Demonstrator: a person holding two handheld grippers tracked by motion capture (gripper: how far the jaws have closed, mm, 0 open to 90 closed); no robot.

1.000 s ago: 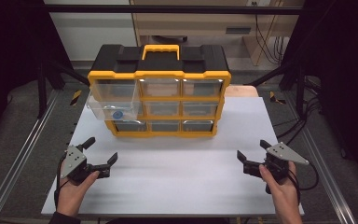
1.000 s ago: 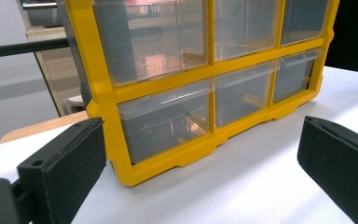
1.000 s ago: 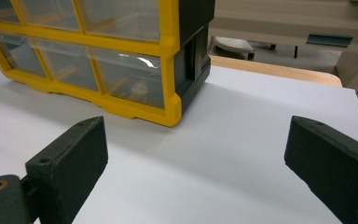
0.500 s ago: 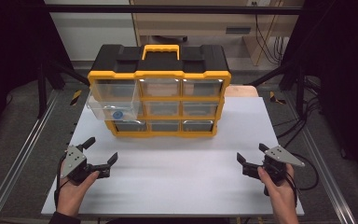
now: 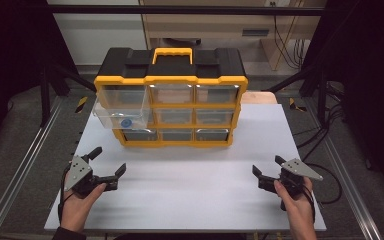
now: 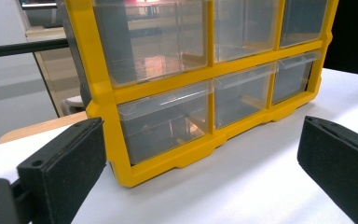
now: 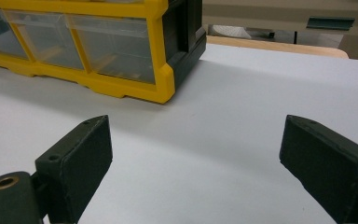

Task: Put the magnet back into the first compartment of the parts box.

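Two hand-held grippers rest low over the white table (image 5: 190, 200), both on the near side of the yellow-and-black drawer organizer (image 5: 172, 100) and well apart from it. The left gripper (image 5: 109, 167) sits off the organizer's front left corner, its jaws spread wide with nothing between them; in the left gripper view the organizer's (image 6: 168, 93) lower left corner stands ahead between the two black pads, untouched. The right gripper (image 5: 268, 166) sits off the organizer's front right corner, farther out to the side. Its jaws have just been closing a little yet stand wide, with only bare tabletop between them; in the right gripper view the organizer's (image 7: 98, 56) front right corner lies ahead and to the left of the jaws, clear of both pads.

One clear drawer (image 5: 121, 114) in the organizer's left column, middle row, is pulled out toward the grippers and juts past the yellow frame. A small round blue thing (image 5: 125, 122) shows through its front wall; what it is cannot be told. That drawer is the part of the organizer nearest the left gripper, though a stretch of open table separates them. The other eight drawers sit flush in the frame.
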